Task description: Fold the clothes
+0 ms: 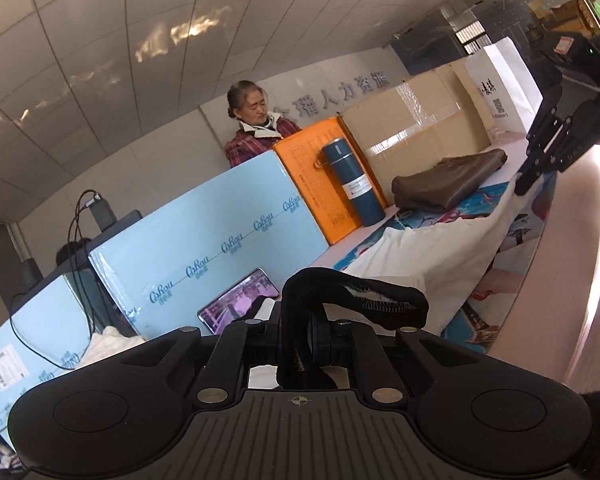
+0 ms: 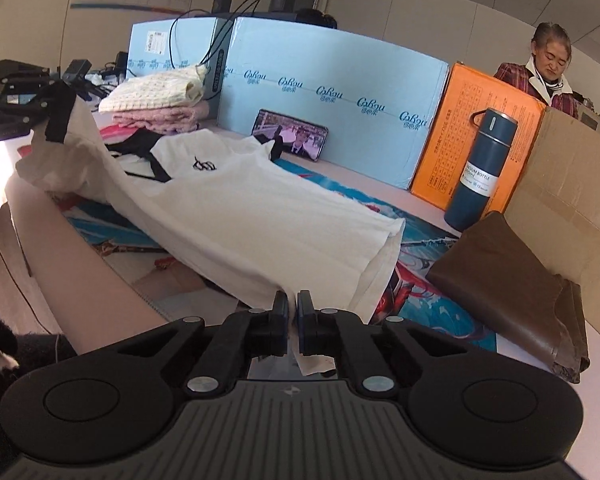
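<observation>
The white T-shirt (image 2: 236,216) hangs stretched above the patterned mat (image 2: 432,312), its black collar (image 1: 364,300) pinched in the left gripper (image 1: 300,344), whose fingertips it hides, its hem clamped by the right gripper (image 2: 293,312).

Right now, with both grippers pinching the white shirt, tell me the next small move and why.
Probably carry both held edges across and lay them onto the far half. The left gripper clamps the black-trimmed collar end and the right gripper the hem of the white shirt, so that side is lifted off the printed mat while the far half still lies flat.
</observation>
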